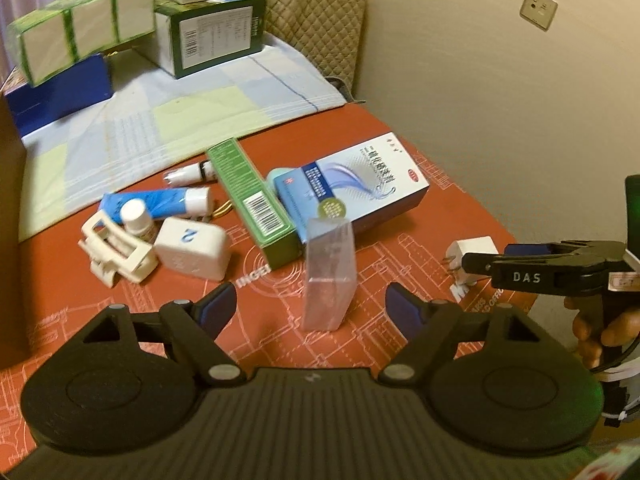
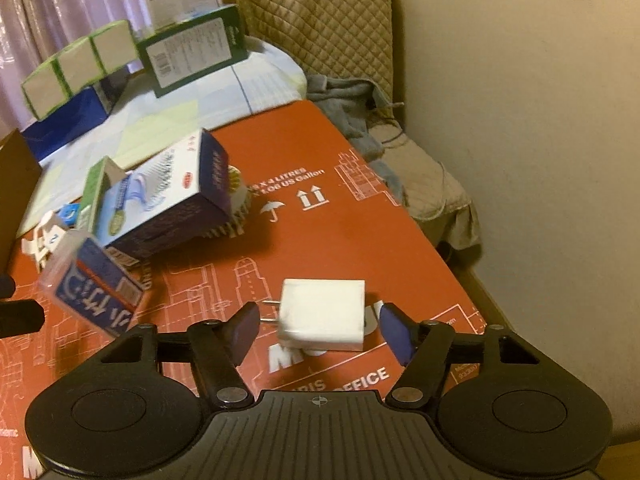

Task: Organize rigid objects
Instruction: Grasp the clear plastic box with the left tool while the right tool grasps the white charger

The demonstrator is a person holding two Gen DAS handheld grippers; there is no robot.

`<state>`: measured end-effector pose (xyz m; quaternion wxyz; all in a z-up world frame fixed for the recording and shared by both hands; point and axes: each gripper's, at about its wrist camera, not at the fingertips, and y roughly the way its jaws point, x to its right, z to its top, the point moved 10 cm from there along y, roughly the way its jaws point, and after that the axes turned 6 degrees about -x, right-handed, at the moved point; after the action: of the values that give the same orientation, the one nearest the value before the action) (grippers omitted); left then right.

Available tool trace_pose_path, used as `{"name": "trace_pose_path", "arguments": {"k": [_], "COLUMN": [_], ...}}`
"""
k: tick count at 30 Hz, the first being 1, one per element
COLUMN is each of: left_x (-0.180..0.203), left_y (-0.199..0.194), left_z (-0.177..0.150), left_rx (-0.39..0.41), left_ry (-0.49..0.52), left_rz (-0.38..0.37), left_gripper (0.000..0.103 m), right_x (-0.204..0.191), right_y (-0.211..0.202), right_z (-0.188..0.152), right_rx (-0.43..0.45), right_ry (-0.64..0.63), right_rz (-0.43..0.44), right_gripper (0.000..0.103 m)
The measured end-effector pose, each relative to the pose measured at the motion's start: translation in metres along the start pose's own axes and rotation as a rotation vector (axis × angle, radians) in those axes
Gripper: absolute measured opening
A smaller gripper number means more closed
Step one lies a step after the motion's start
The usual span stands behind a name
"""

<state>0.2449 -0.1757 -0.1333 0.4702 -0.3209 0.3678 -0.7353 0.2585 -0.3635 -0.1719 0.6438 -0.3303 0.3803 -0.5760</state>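
Note:
A clear plastic box (image 1: 330, 272) stands upright on the red cardboard sheet (image 1: 100, 320). It sits between the blue pads of my left gripper (image 1: 312, 304), which is open and touches neither side of it. The same box (image 2: 92, 292) shows a blue pack inside in the right wrist view. A white plug adapter (image 2: 322, 314) lies on its side between the pads of my right gripper (image 2: 320, 320). A narrow gap shows on both sides, so this gripper is open. The adapter (image 1: 476, 250) also appears at the right, in front of the black right finger (image 1: 480, 262).
A blue-and-white medicine box (image 1: 360, 184), a long green box (image 1: 252, 196), a blue tube (image 1: 160, 204), a small white bottle (image 1: 134, 216), a white case marked 2 (image 1: 192, 248) and a white clip (image 1: 116, 252) lie clustered. Stacked cartons (image 1: 212, 36) stand behind on checked cloth (image 1: 160, 112).

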Motion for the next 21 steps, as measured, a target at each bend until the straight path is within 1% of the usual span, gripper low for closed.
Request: {"name": "trace_pose_path", "arguments": {"k": [2,5,8,10,12,15,20,21], "left_x": [0.003,0.005,0.005,0.006,0.008,0.009,0.012,0.012], "left_y": [0.005,0.011,0.018,0.022,0.025,0.028,0.033,0.034], "left_z": [0.003,0.007,0.009,0.010,0.011,0.013,0.016,0.016], "left_rx": [-0.002,-0.013,-0.025,-0.033,-0.040,-0.044,-0.051,-0.056], "left_ry": [0.011,0.018,0.018,0.019,0.020,0.020,0.017,0.014], "left_rz": [0.001,0.005,0.008,0.010,0.009,0.013,0.018,0.018], "left_gripper": [0.077,0.074,0.070,0.066,0.063,0.061,0.051,0.047], "right_x": [0.003,0.005,0.005,0.002,0.002,0.001,-0.001,-0.002], "right_y": [0.004,0.008,0.012,0.014,0.014,0.014,0.014,0.013], "right_z": [0.001,0.003,0.002,0.002,0.002,0.003,0.001,0.001], "right_rx": [-0.008,-0.018,-0.032,-0.039,-0.036,-0.041,-0.055,-0.058], "right_ry": [0.005,0.004,-0.001,-0.006,-0.010,-0.022,-0.037,-0.039], "right_rz": [-0.003,-0.002,0.003,0.012,0.013,0.020,0.039,0.042], "right_gripper": [0.061,0.058,0.054,0.049,0.048,0.048,0.047,0.047]}}
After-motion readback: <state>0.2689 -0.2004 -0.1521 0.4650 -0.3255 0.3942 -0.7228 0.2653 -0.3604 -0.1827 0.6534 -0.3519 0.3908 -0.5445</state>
